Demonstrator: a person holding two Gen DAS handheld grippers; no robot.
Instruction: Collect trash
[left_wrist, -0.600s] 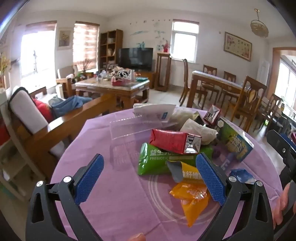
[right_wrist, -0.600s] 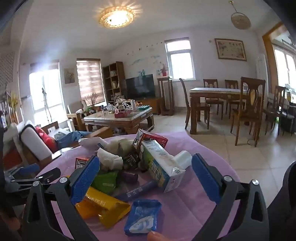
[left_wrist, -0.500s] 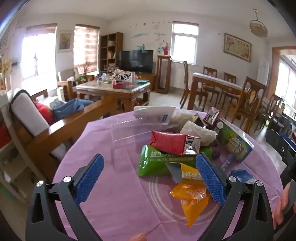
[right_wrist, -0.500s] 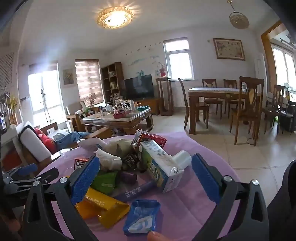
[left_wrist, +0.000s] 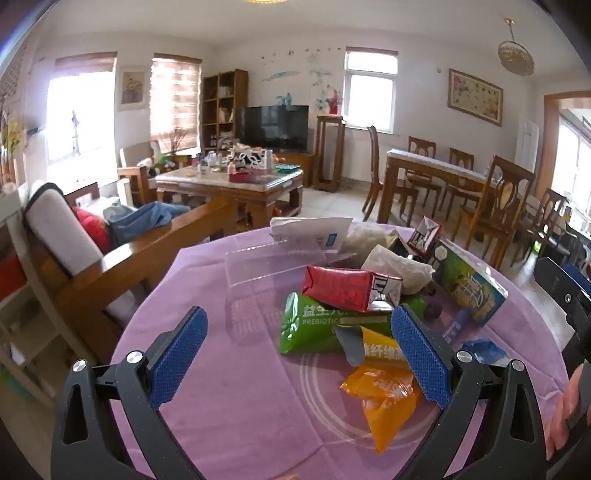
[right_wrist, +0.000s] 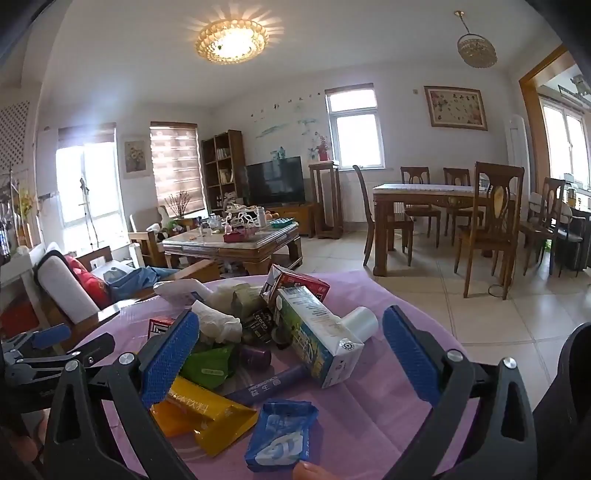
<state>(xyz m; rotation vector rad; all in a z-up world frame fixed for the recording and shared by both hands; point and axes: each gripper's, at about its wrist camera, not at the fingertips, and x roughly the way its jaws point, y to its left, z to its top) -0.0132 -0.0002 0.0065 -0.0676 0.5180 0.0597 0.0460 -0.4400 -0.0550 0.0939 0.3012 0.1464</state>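
Nothing has been picked up yet, as far as I can judge: both tools hang over the heap with their fingers spread wide and nothing between them. The left gripper (left_wrist: 299, 350) hovers above the purple-clothed surface (left_wrist: 229, 398), the right gripper (right_wrist: 291, 358) above the same pile from the other side.

The trash lies heaped on the far half of that round surface. Nearest the right gripper lies one blue torn packet (right_wrist: 282, 435), flat and apart from the rest. Beside it one yellow-orange pouch (left_wrist: 384, 398), crumpled, and one long purple stick pack (right_wrist: 273, 382). Behind those, one green pouch (left_wrist: 314, 328), with one red carton (left_wrist: 347, 291) resting on top of it. One tall green-and-blue carton (right_wrist: 317, 339) lies on its side, a white roll (right_wrist: 360, 323) touching it. Further back are crumpled white tissues (left_wrist: 397, 266); I cannot count them surely. One more small red carton (right_wrist: 295, 284) stands tilted at the rear, and a white wrapper (left_wrist: 310, 230) at the far edge.

The next move, I would say, is to lower onto a loose outlying piece, the blue packet or the orange pouch, and close gently; thin film may slip.
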